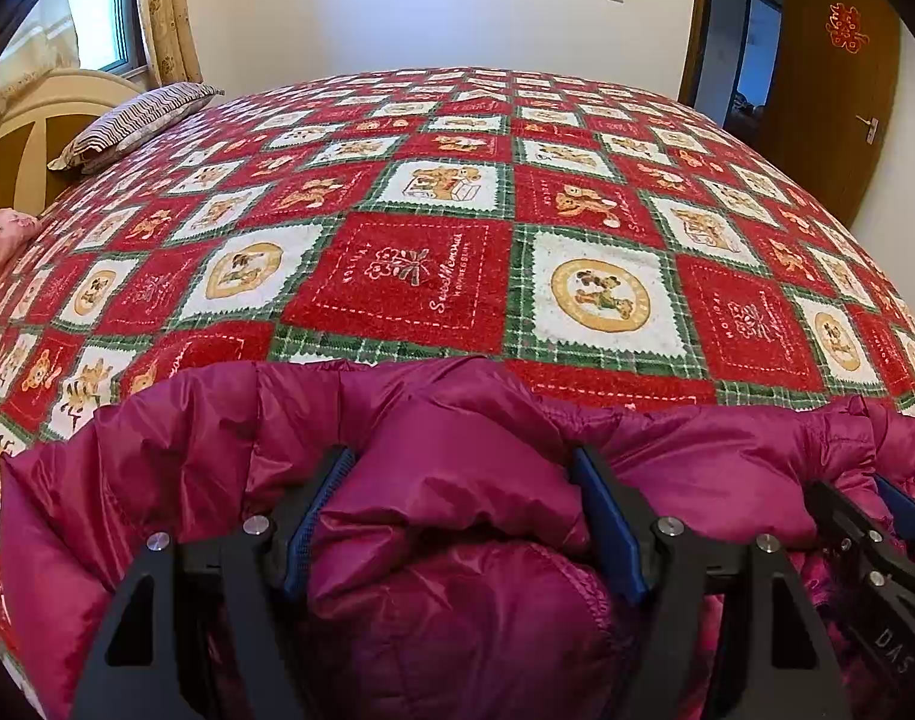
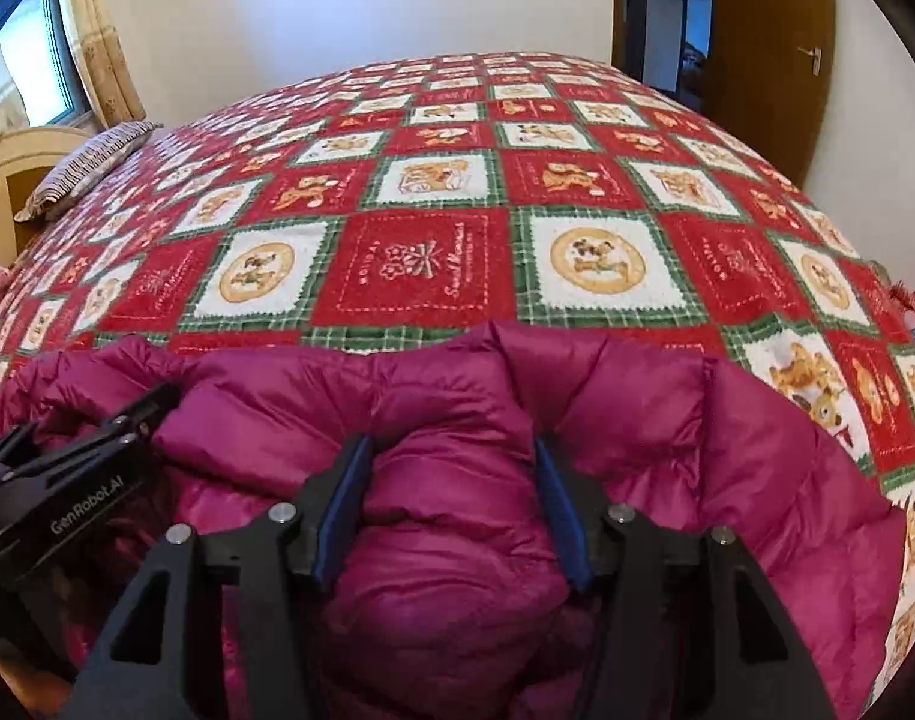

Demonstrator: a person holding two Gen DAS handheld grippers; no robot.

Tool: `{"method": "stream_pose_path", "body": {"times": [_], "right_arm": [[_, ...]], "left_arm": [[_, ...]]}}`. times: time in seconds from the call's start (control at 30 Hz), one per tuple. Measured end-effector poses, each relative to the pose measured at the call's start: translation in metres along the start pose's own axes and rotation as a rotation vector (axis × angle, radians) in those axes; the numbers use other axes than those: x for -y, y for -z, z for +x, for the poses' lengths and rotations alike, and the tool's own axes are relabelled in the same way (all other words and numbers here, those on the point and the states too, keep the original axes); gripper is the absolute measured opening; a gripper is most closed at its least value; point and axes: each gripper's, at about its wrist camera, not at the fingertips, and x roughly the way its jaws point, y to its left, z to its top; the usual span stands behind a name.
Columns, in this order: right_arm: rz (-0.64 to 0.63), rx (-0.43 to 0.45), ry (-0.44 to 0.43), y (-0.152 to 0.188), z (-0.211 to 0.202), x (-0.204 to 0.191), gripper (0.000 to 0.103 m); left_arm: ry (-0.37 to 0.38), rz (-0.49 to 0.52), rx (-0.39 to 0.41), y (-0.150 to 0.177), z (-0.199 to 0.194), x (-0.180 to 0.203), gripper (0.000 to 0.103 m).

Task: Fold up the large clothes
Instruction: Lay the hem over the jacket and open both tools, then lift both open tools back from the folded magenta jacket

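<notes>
Left gripper (image 1: 463,480) and right gripper (image 2: 451,468) — both clamped on bunched magenta puffer jacket (image 1: 457,600) — over patterned bedspread (image 1: 409,276).

A magenta quilted puffer jacket (image 1: 457,570) lies bunched at the near edge of the bed, its shiny fabric heaped in soft, puffy folds. A thick ridge of it stands up in the middle, and stitched seams cross its padded panels.
</notes>
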Motion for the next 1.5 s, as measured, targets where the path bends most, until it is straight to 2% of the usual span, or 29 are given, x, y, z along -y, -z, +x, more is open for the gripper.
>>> {"method": "stream_pose_path", "body": {"times": [0.13,0.23,0.27,0.33,0.37,0.43,0.53,0.57,0.67,0.73,0.87,1.0,1.1,1.17,1.27,1.33,1.5], "right_arm": [[-0.009,0.003,0.018,-0.001,0.0,-0.002,0.061],[0.004,-0.019,-0.01,-0.002,-0.011,0.004,0.061],[0.021,-0.015,-0.021,0.0,-0.023,0.009,0.061],[0.082,0.058,-0.062,0.006,-0.058,0.023,0.061],[0.107,0.103,-0.098,0.012,-0.081,0.031,0.061],[0.122,0.171,-0.11,0.026,-0.128,0.043,0.062],[0.136,0.255,-0.143,0.059,-0.2,0.064,0.062],[0.139,0.275,-0.146,0.073,-0.224,0.072,0.062],[0.132,0.324,-0.116,0.119,-0.291,0.091,0.074],[0.117,0.335,-0.102,0.15,-0.331,0.102,0.078],[0.073,0.317,-0.006,0.21,-0.399,0.121,0.078],[0.029,0.352,0.079,0.246,-0.458,0.125,0.078],[0.013,0.42,0.099,0.257,-0.494,0.12,0.078],[0.008,0.475,0.08,0.263,-0.517,0.116,0.078],[-0.005,0.529,0.048,0.271,-0.543,0.107,0.078],[-0.023,0.567,0.047,0.288,-0.564,0.104,0.078],[-0.074,0.657,0.028,0.301,-0.61,0.089,0.078]], "left_arm": [[0.005,-0.004,-0.003,-0.001,0.001,-0.001,0.076],[0.073,-0.028,-0.03,-0.003,-0.004,-0.01,0.076],[0.117,-0.039,-0.05,-0.004,-0.01,-0.015,0.076],[0.216,-0.078,-0.046,-0.003,-0.034,-0.027,0.076],[0.258,-0.095,-0.026,-0.002,-0.05,-0.034,0.076],[0.326,-0.11,0.046,0.008,-0.094,-0.051,0.076],[0.385,-0.078,0.139,0.036,-0.162,-0.076,0.076],[0.39,-0.06,0.157,0.044,-0.179,-0.082,0.076],[0.37,-0.008,0.222,0.082,-0.235,-0.108,0.076],[0.363,0.019,0.228,0.114,-0.267,-0.121,0.076],[0.362,0.015,0.198,0.177,-0.308,-0.142,0.077],[0.344,-0.048,0.111,0.227,-0.325,-0.159,0.077],[0.319,-0.046,0.097,0.243,-0.337,-0.16,0.077],[0.316,-0.033,0.121,0.248,-0.353,-0.16,0.077],[0.357,-0.018,0.174,0.252,-0.382,-0.163,0.077],[0.382,0.01,0.211,0.255,-0.406,-0.165,0.077],[0.343,0.143,0.34,0.25,-0.475,-0.168,0.077]]}}
